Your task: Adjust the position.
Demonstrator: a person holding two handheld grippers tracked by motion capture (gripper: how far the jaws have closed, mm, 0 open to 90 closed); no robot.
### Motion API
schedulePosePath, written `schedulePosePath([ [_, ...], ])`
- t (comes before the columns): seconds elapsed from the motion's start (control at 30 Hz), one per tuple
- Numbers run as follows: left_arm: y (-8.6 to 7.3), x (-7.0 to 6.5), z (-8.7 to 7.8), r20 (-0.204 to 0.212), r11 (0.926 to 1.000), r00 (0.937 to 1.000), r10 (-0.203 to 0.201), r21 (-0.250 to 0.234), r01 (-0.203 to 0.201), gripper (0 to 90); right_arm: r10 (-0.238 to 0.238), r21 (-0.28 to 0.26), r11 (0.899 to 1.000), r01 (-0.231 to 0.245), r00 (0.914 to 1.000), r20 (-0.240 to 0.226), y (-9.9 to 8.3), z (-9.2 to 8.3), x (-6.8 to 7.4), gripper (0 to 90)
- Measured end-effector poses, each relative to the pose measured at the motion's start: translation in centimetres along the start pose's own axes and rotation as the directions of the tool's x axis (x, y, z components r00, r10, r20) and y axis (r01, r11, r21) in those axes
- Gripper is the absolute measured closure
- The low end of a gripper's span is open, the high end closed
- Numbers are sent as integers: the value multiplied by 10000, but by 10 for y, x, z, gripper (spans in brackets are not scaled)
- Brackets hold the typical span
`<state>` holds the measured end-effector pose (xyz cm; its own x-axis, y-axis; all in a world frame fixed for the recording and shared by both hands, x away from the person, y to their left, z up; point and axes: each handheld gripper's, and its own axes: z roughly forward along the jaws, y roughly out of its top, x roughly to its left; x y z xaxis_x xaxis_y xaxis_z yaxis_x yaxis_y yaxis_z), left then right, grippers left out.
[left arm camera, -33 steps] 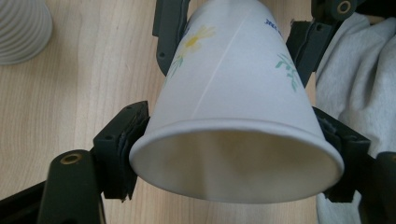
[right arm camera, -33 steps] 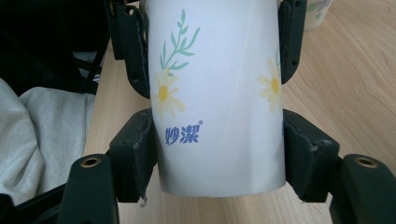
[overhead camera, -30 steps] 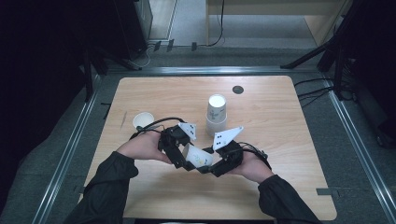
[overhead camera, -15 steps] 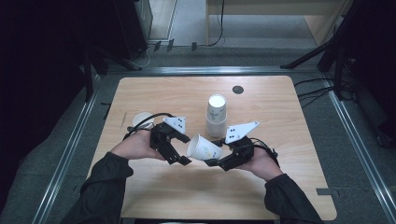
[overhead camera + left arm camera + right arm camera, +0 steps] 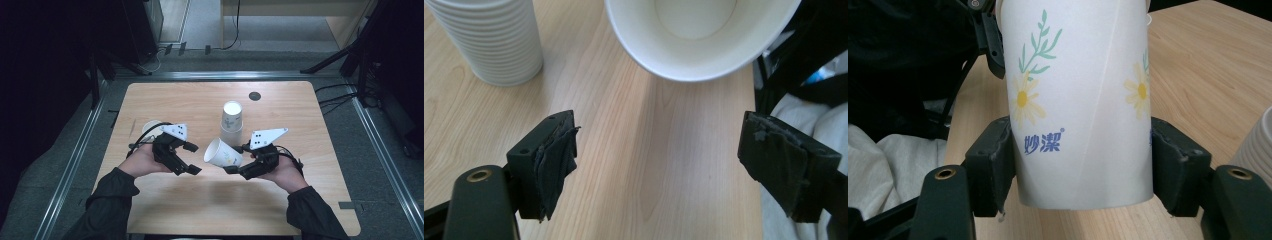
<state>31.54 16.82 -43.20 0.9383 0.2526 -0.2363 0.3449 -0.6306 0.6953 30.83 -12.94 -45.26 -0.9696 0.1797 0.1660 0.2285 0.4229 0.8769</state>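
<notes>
Just in front of the cup stack [image 5: 232, 122], a single paper cup [image 5: 223, 153] is clamped near its base between the jaws of the right gripper [image 5: 235, 165], held off the table [image 5: 300, 110] with its mouth tilted toward the left gripper [image 5: 192, 157], whose jaws stand apart and empty. Judged step: one cup separated and carried. The next move calls for a bare spot; open board lies in front of the stack, edges well apart.
</notes>
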Motion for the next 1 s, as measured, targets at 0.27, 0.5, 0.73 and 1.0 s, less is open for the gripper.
schedulePosePath([
  [0.27,7,-4,5,170,9947,9999,-14,-1028,31,162,119,-360,9993,-122,9999,-78,1,-3,-1,345],
  [0.5,11,-6,10,555,9894,9982,-229,-1416,306,162,113,-360,9993,-121,9997,-219,1,0,0,345],
  [0.73,12,-5,13,734,9813,9962,-459,-1832,588,163,96,-350,9993,-108,9994,-346,1,6,1,345],
  [1.0,14,-9,18,797,9790,9962,-356,-1974,508,170,99,-336,9994,-116,9987,-495,0,11,2,345],
])
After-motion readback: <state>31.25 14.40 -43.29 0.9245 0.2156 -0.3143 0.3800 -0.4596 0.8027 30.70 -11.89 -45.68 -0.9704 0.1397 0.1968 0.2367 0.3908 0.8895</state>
